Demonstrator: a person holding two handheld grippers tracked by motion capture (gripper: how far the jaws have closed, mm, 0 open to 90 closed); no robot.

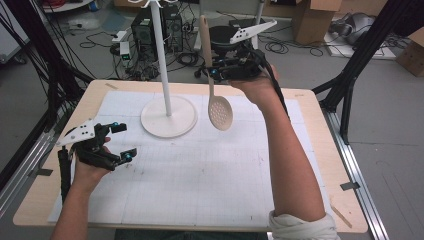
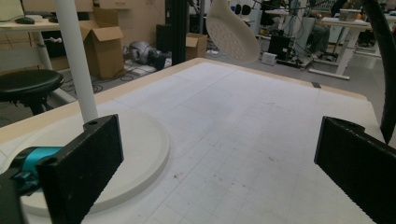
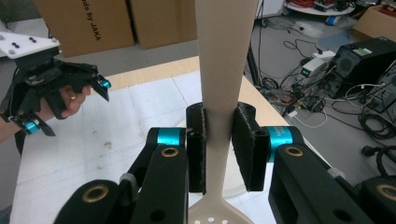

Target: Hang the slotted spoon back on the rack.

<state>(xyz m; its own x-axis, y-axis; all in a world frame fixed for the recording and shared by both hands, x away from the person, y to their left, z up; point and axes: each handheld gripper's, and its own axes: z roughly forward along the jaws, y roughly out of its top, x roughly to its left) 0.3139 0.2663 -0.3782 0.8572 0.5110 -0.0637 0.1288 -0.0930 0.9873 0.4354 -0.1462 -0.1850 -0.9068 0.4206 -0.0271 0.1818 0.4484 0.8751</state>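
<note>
The right gripper [image 1: 216, 71] is held raised above the far edge of the table [image 1: 320, 150], its jaws pinched on the handle of a beige slotted spoon [image 1: 219, 111], which hangs upright with the perforated bowl downward, clear of the gridded mat [image 1: 200, 175]. The spoon is seen just beside the white stand [image 1: 167, 117], whose round base rests on the mat with its pole upright. The left gripper [image 1: 124, 142] is held low over the mat's left side, jaws spread wide with nothing between them.
</note>
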